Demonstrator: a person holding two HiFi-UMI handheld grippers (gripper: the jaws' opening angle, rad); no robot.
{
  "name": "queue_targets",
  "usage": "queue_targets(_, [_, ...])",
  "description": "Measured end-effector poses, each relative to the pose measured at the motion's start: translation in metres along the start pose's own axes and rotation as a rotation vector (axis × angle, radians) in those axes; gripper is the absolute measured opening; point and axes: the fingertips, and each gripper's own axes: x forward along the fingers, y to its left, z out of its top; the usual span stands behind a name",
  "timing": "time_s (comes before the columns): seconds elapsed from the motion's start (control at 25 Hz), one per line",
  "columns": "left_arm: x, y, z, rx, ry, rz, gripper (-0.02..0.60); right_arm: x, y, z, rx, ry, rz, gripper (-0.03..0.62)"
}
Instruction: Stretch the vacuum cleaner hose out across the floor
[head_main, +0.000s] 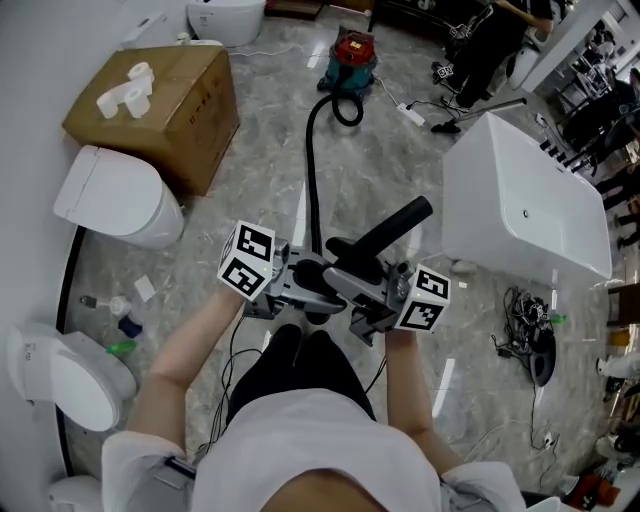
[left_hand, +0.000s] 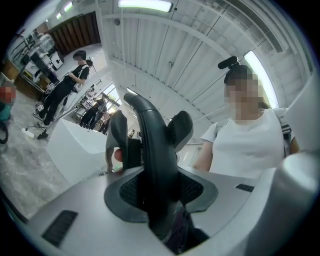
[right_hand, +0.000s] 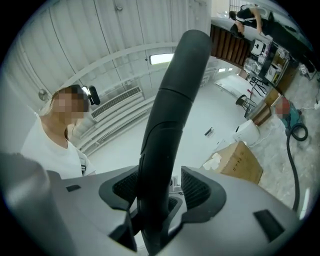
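Observation:
The red and teal vacuum cleaner (head_main: 350, 58) stands at the far end of the floor. Its black hose (head_main: 312, 170) runs from it towards me and ends in a curved black handle (head_main: 395, 225) held above the floor in front of my body. My left gripper (head_main: 322, 280) comes in from the left and is shut on the handle (left_hand: 152, 150), whose shaft fills the space between the pads of this gripper (left_hand: 160, 190). My right gripper (head_main: 347, 290) faces it from the right. The handle (right_hand: 172, 100) passes between the right gripper's (right_hand: 161, 186) jaws, with a gap showing beside one pad.
A cardboard box (head_main: 165, 100) with paper rolls sits far left, with toilets (head_main: 115, 205) (head_main: 60, 375) along the left wall. A white bathtub (head_main: 520, 200) stands on the right, tangled cables (head_main: 530, 335) beside it. A person (head_main: 495, 40) and a power strip (head_main: 410, 113) are at the back.

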Motion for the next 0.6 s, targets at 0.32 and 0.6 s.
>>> queue_targets(0.32, [-0.0012,0.0004,-0.0076,0.003,0.011,-0.013,0.156,-0.0023,0.0074,-0.006,-0.124,0.029,-0.031,0.186])
queue_targets(0.6, [-0.0013,-0.0008,-0.0104,0.034,0.04,-0.023,0.156,-0.0045,0.0101,-0.0081,-0.148,0.026,-0.031,0.179])
